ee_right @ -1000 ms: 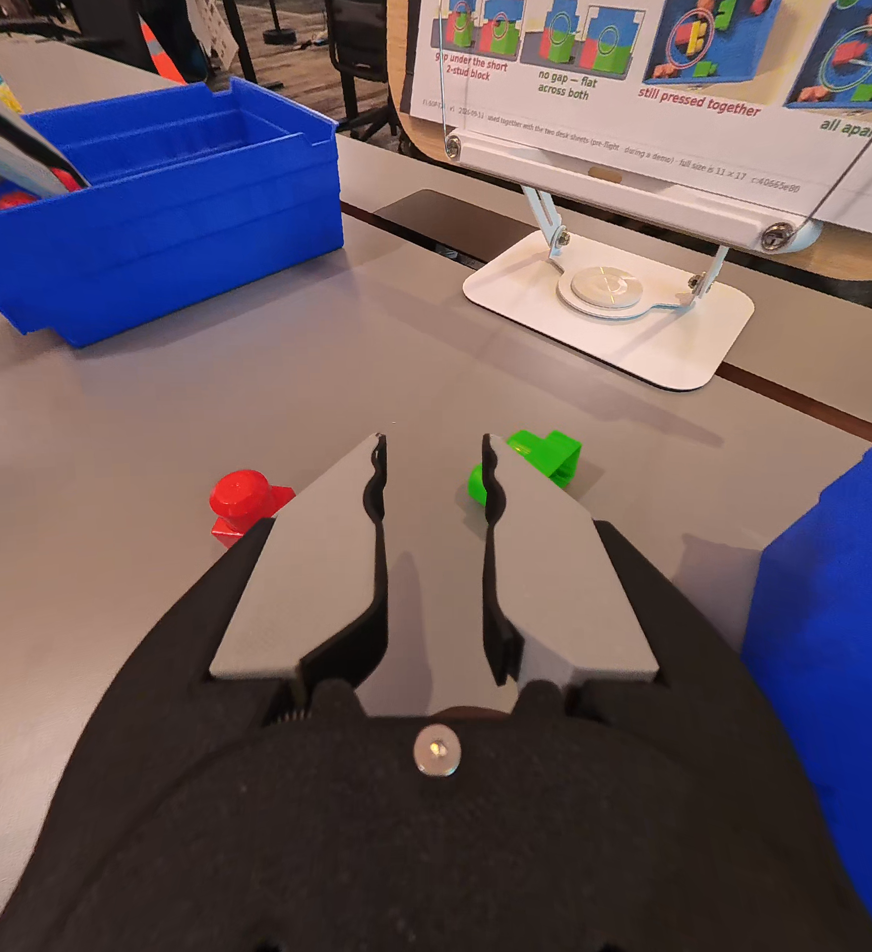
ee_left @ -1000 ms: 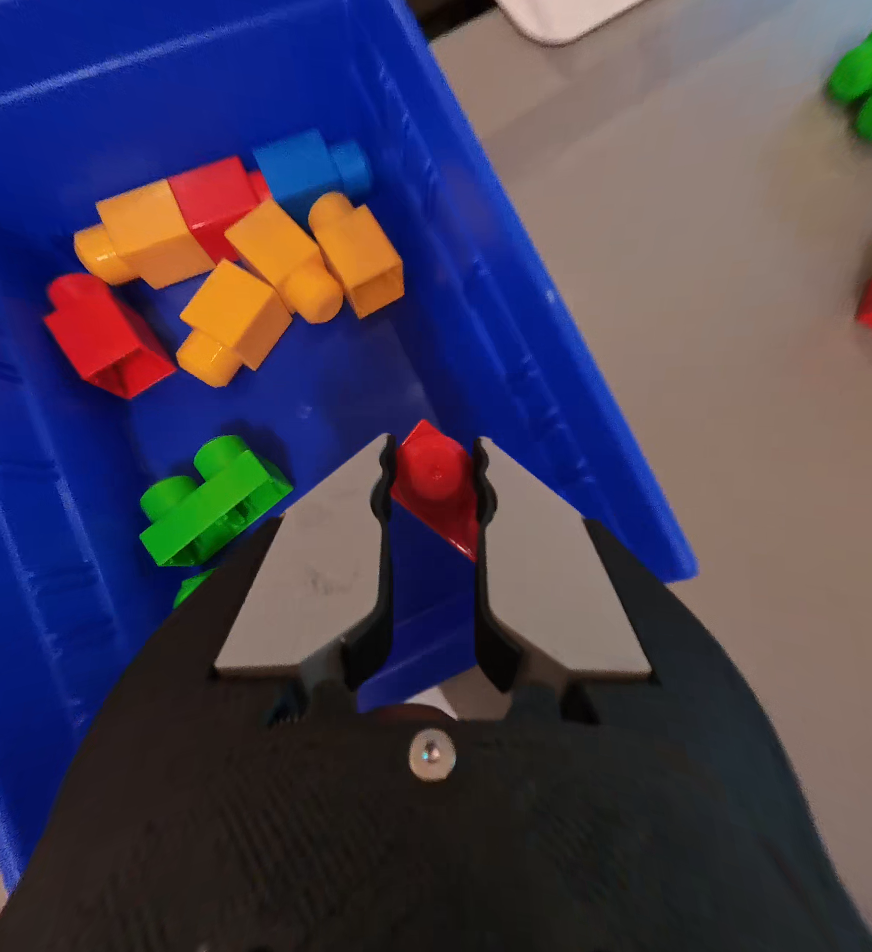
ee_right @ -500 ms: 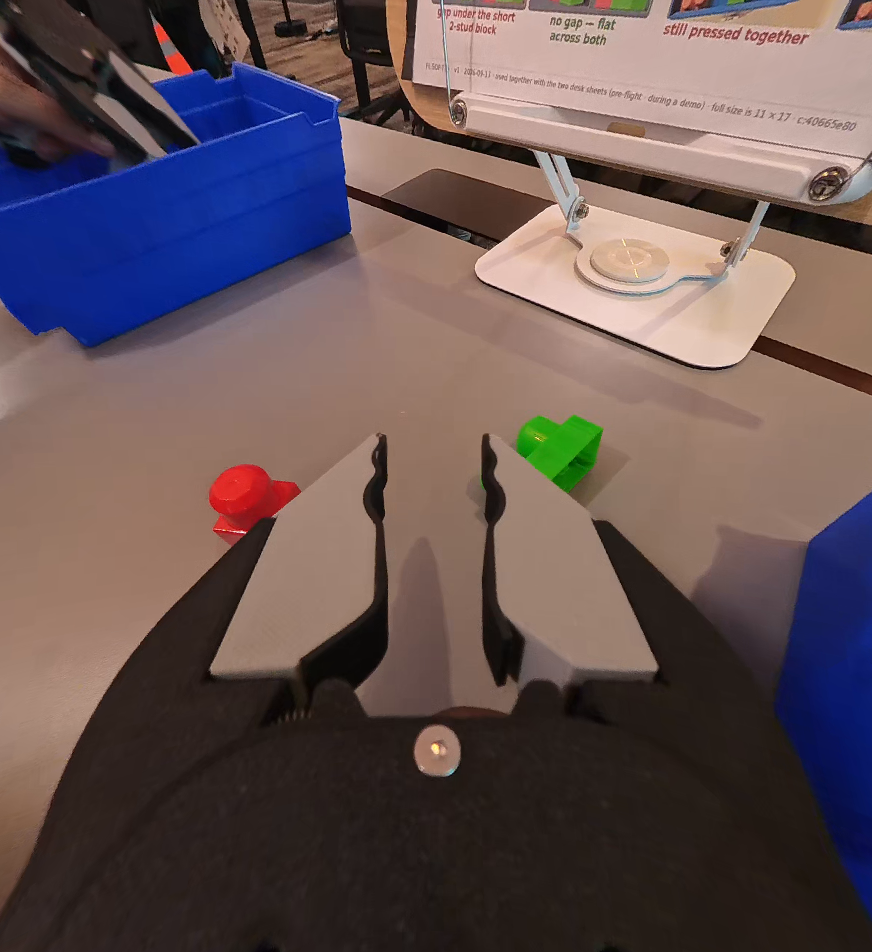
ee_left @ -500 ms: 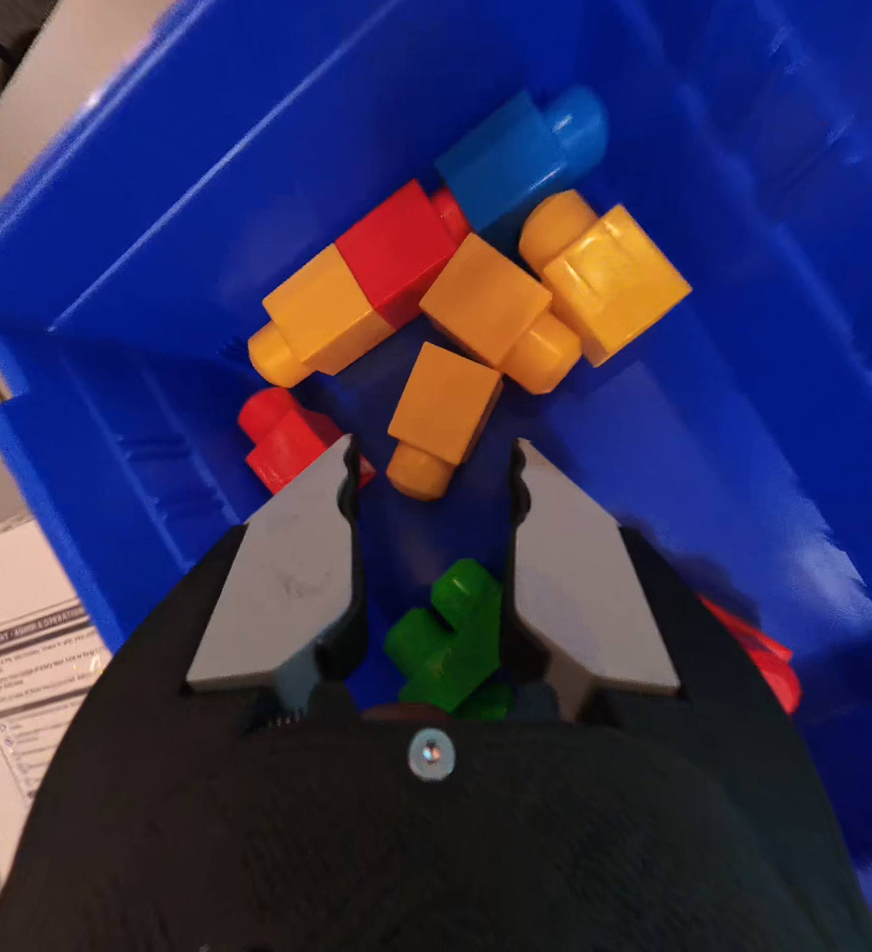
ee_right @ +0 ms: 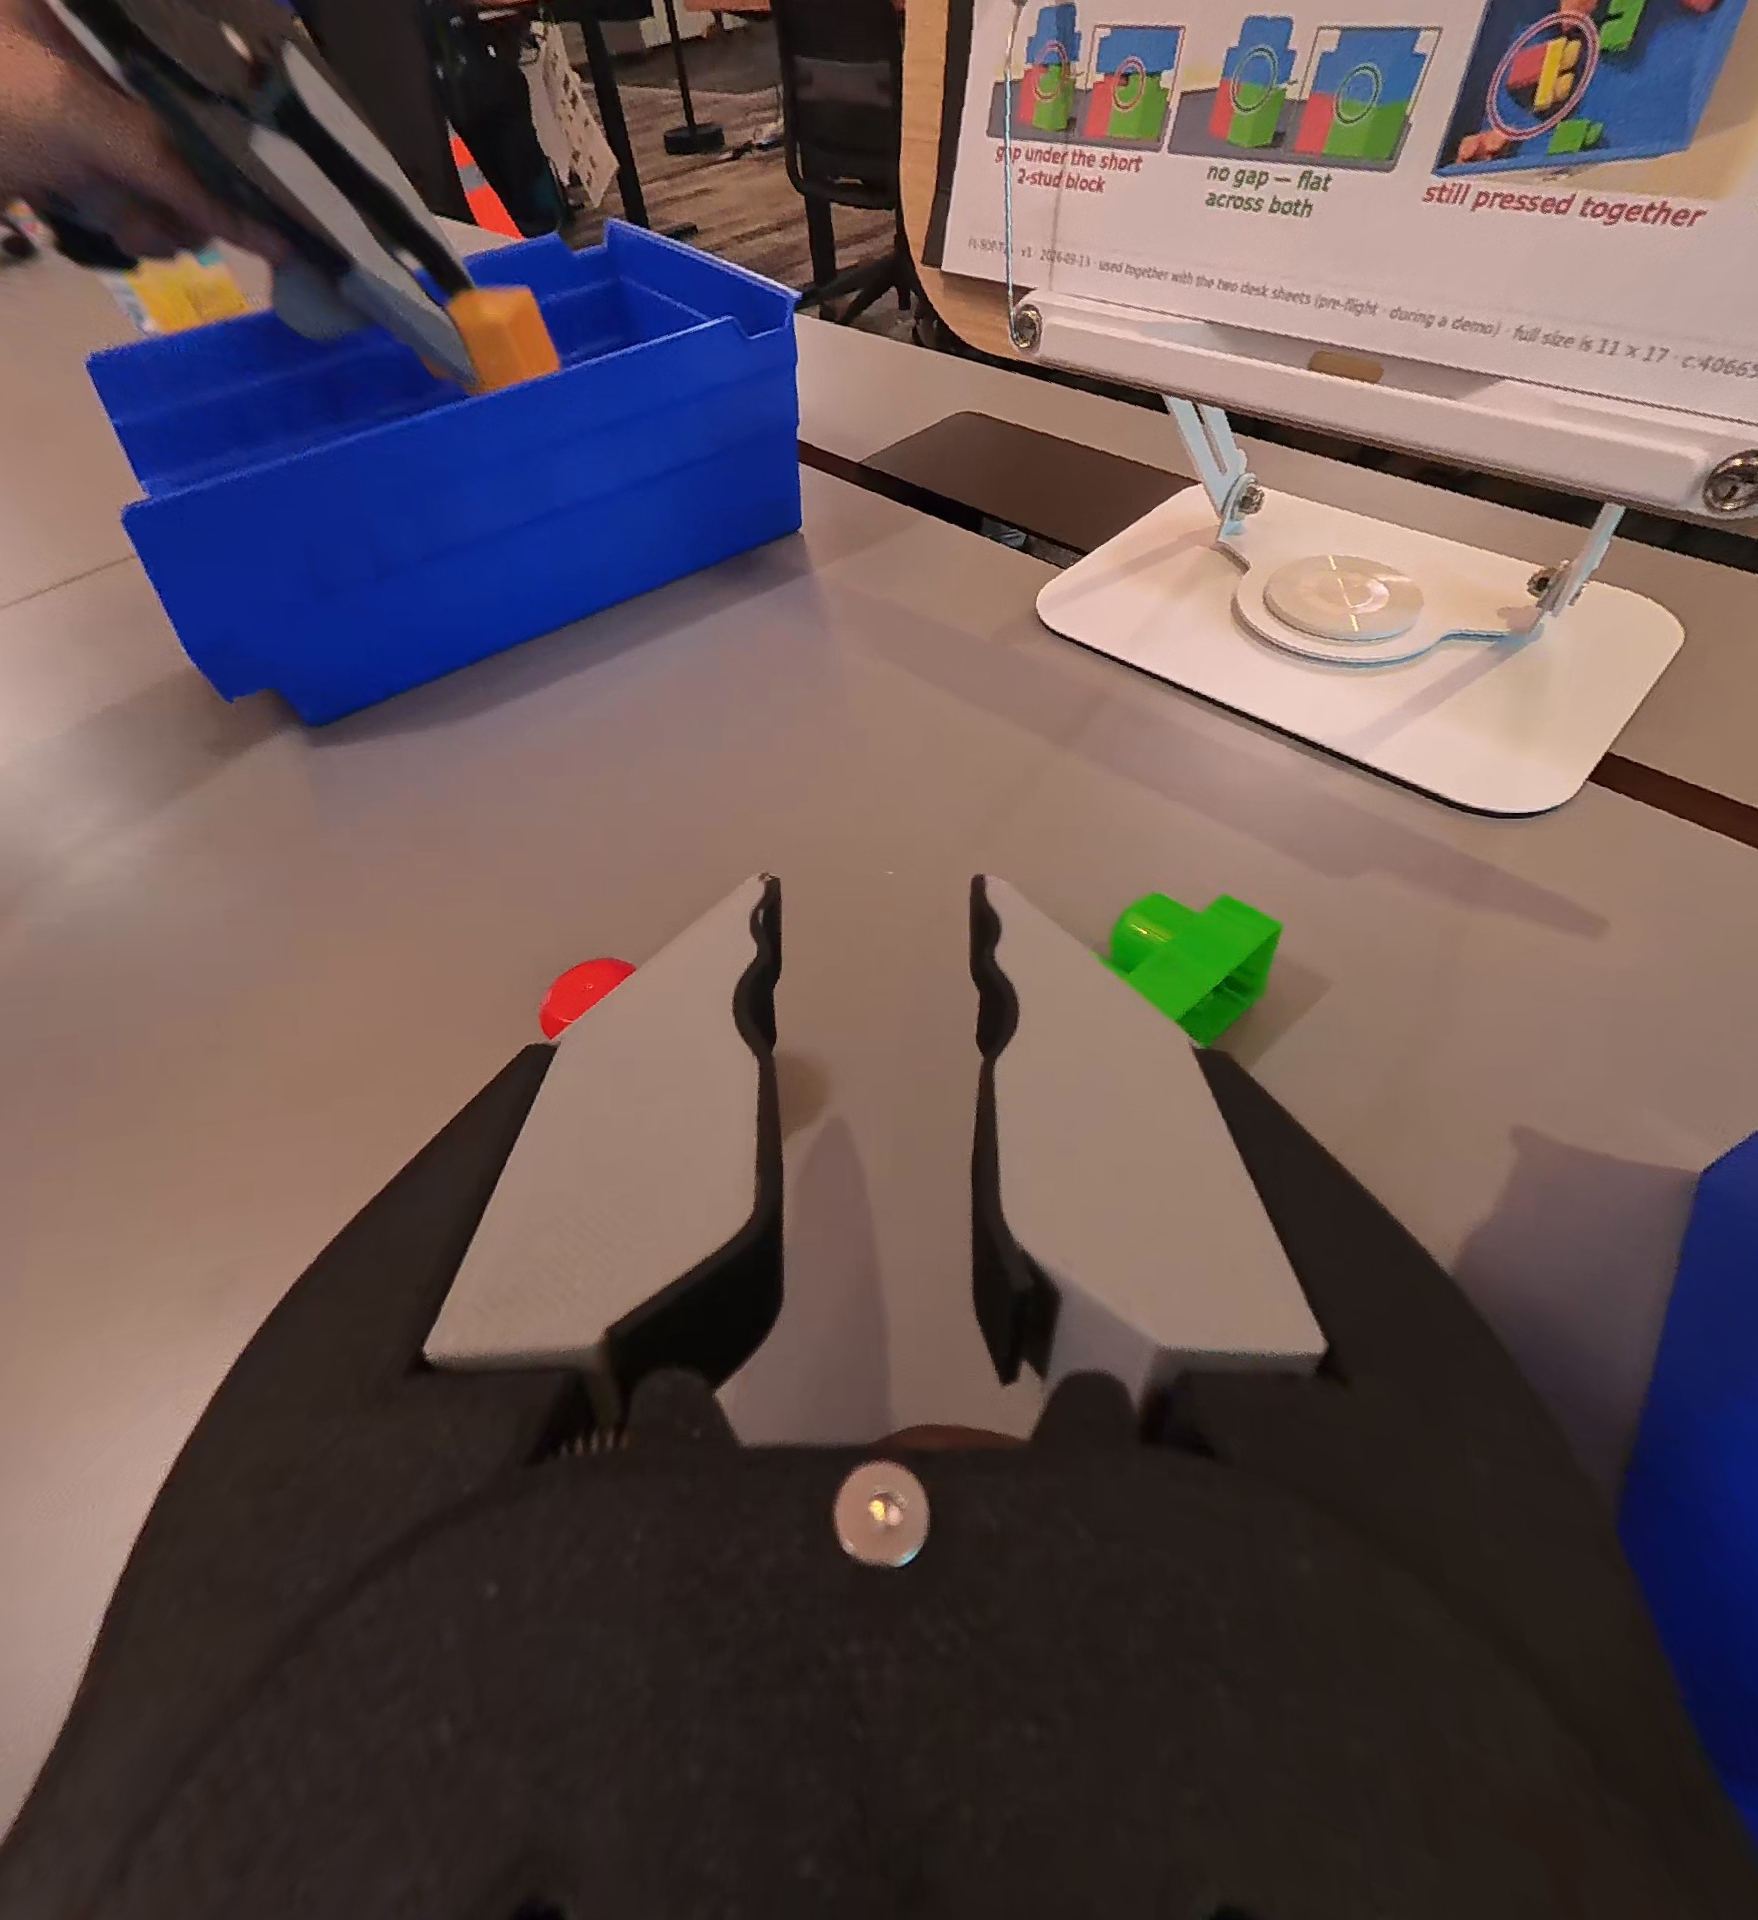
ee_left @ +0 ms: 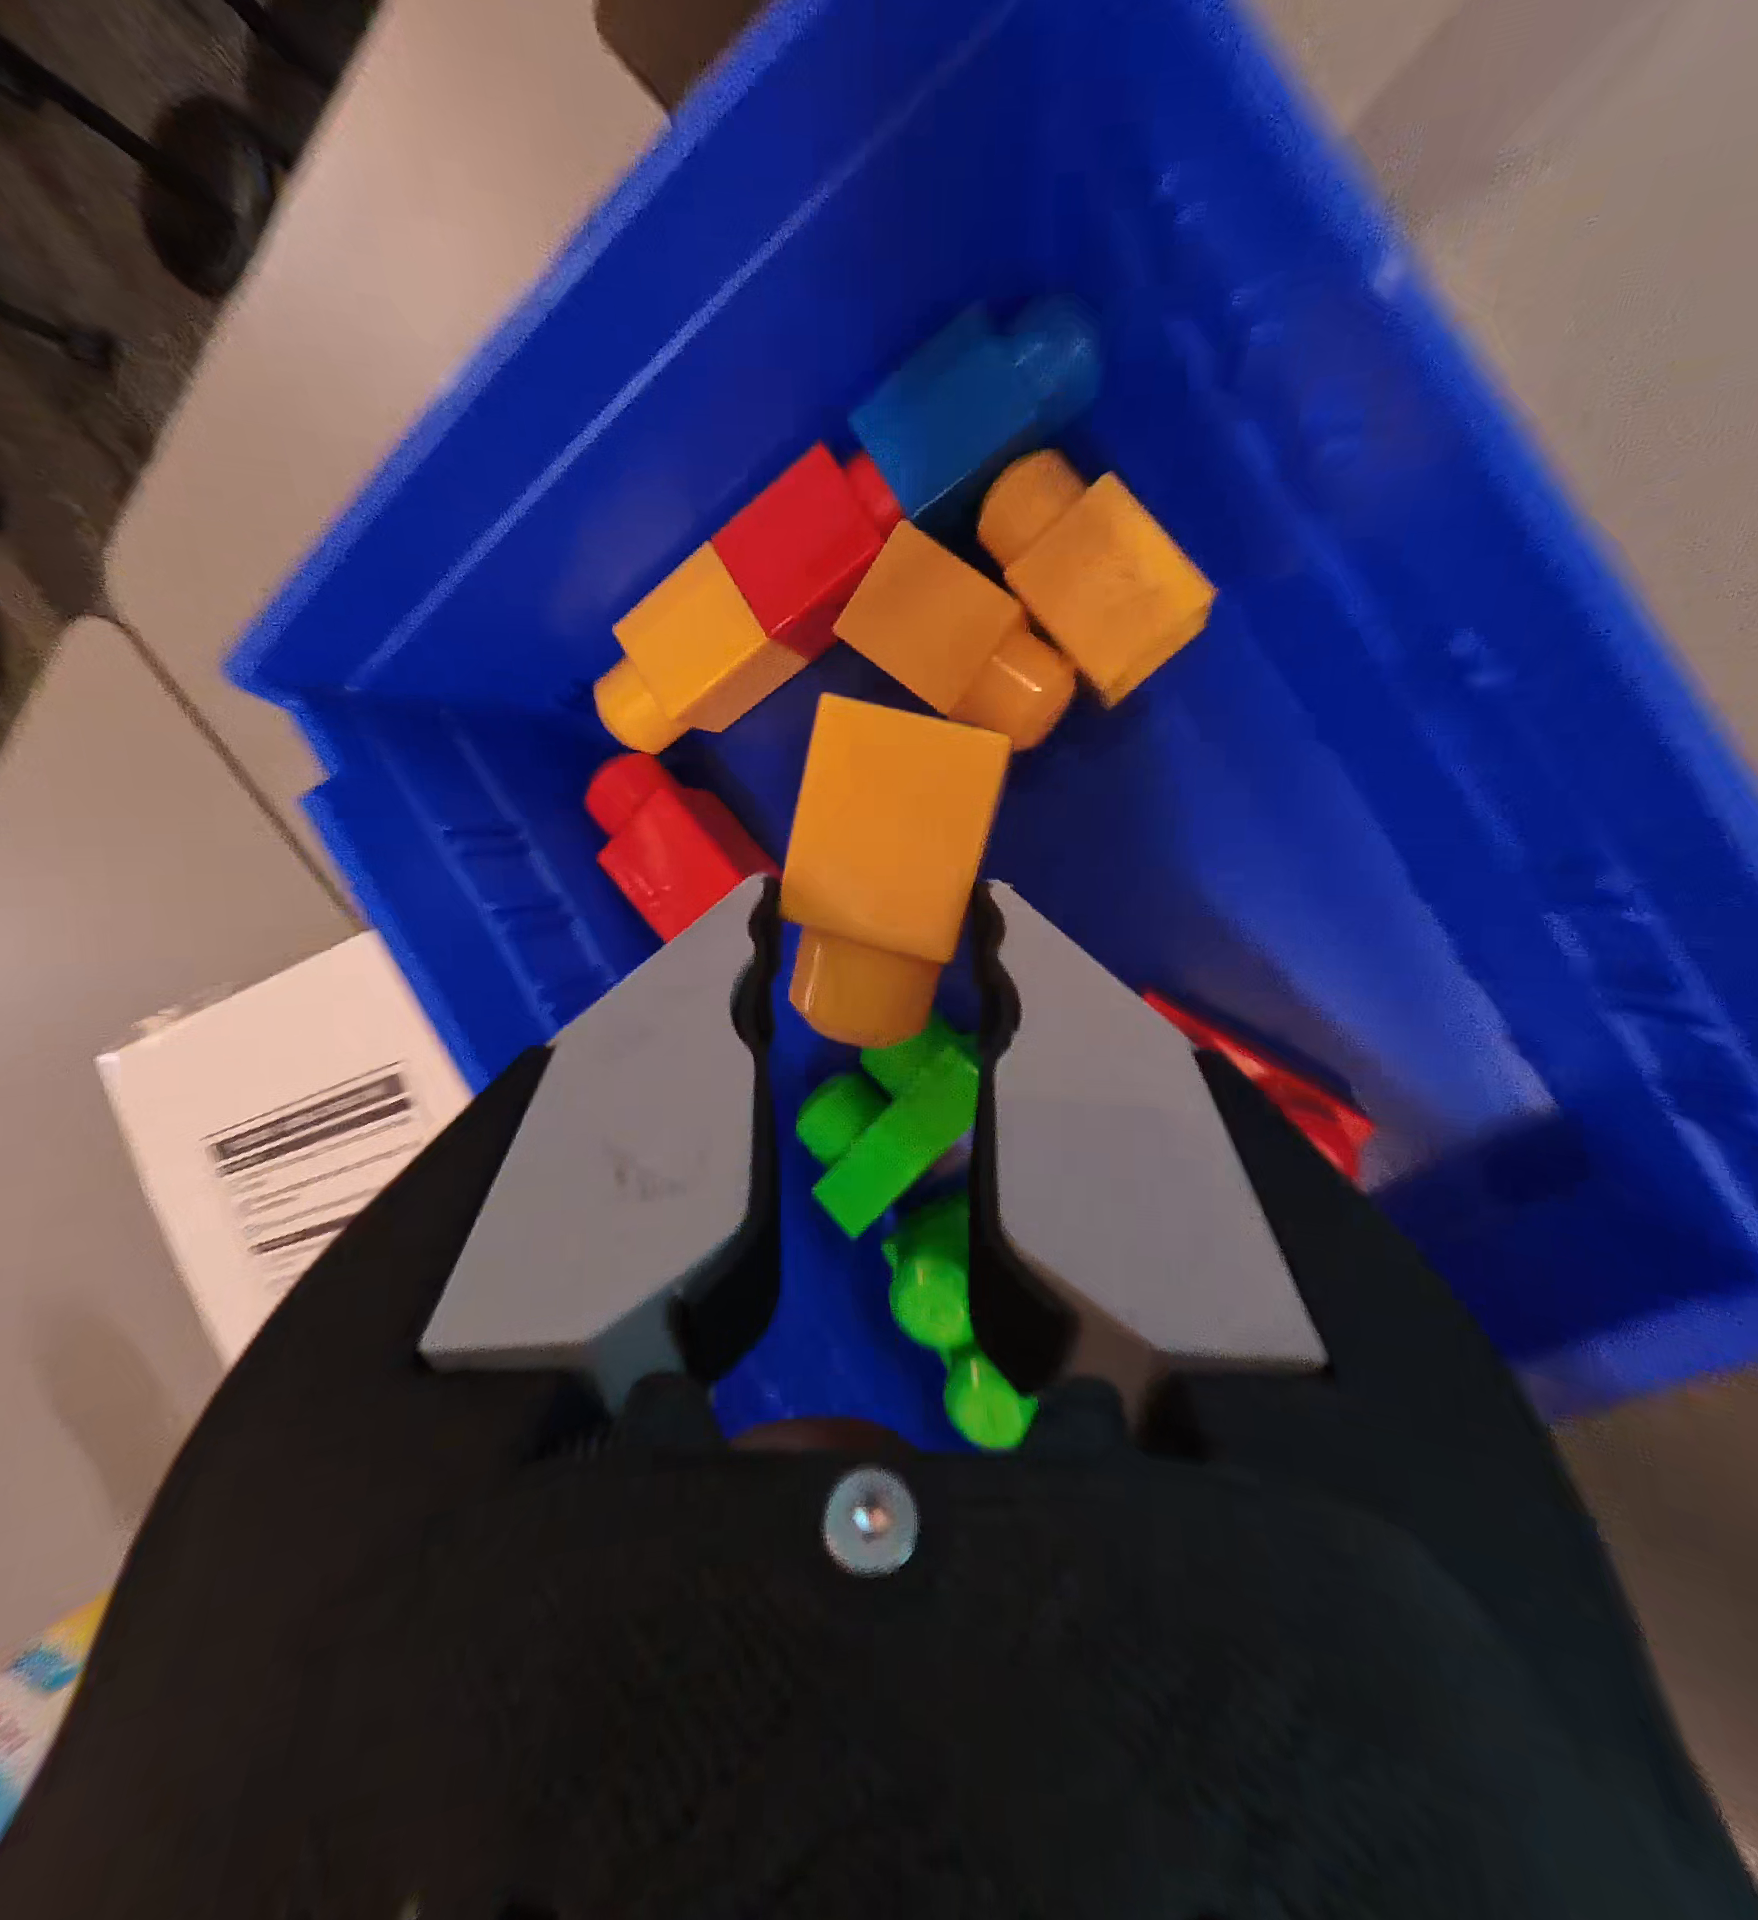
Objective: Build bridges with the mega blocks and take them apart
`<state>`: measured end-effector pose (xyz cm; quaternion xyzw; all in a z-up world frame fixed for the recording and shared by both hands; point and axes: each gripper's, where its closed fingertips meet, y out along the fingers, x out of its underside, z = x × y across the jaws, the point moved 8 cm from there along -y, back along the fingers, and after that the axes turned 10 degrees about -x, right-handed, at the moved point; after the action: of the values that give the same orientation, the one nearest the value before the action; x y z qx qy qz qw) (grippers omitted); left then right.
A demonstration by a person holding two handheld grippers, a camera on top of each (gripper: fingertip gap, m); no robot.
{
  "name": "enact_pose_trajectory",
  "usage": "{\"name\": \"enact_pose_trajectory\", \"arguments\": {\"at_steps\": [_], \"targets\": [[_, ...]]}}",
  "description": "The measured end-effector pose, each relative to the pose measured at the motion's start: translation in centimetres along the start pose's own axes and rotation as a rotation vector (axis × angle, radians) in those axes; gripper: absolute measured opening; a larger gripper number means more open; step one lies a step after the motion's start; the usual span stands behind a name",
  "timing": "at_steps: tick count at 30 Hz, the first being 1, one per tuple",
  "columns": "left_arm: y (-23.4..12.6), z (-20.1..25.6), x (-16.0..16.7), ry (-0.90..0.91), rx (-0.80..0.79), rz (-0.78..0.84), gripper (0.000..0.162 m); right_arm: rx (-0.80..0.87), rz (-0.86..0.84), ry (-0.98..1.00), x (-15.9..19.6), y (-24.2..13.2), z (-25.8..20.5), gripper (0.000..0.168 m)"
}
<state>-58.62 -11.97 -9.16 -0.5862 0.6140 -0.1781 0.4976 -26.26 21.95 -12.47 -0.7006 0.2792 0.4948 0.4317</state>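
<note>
My left gripper (ee_left: 873, 914) is shut on an orange one-stud block (ee_left: 890, 831), raised above the blue bin (ee_left: 1477, 727); the stud points back between the fingers. The right wrist view shows that gripper holding the orange block (ee_right: 506, 332) over the bin (ee_right: 459, 540). Inside the bin lie orange, red, blue and green blocks, among them a green block (ee_left: 896, 1132) under the fingers. My right gripper (ee_right: 873, 904) is open and empty, low over the grey table (ee_right: 542, 831). A red block (ee_right: 584, 992) sits to its left, a green block (ee_right: 1202, 961) to its right.
A white stand (ee_right: 1374, 665) with an instruction sheet is at the back right. Another blue bin (ee_right: 1748, 1507) is at the right edge. A white box with a label (ee_left: 262, 1143) lies left of the bin. About 40 cm separates my left fingertips from my right.
My left gripper dropped a red block in the bin, opened wide, shifted over, then closed on the orange block and lifted it. My right gripper moved slightly right, still open.
</note>
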Motion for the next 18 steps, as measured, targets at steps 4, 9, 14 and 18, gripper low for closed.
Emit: {"name": "enact_pose_trajectory", "arguments": {"at_steps": [4,9,14,18], "targets": [[-7.4,3.5,-2.1,0.185,-0.051,0.04,0.034,-0.02,-0.007,-0.006,-0.1,0.2,-0.4,0.033],[-10.3,13.2,-5.2,0.624,-0.234,-0.084,0.035,-0.008,0.005,-0.042,-0.5,0.0,-0.8,0.033],[-7.0,22.7,-5.5,1.024,-0.42,-0.119,0.035,0.042,0.006,-0.079,-0.5,-0.5,-0.3,0.033],[-4.6,27.4,-4.5,1.218,-0.401,-0.152,0.035,0.01,0.05,-0.021,-0.6,-0.9,0.2,0.033]]}}
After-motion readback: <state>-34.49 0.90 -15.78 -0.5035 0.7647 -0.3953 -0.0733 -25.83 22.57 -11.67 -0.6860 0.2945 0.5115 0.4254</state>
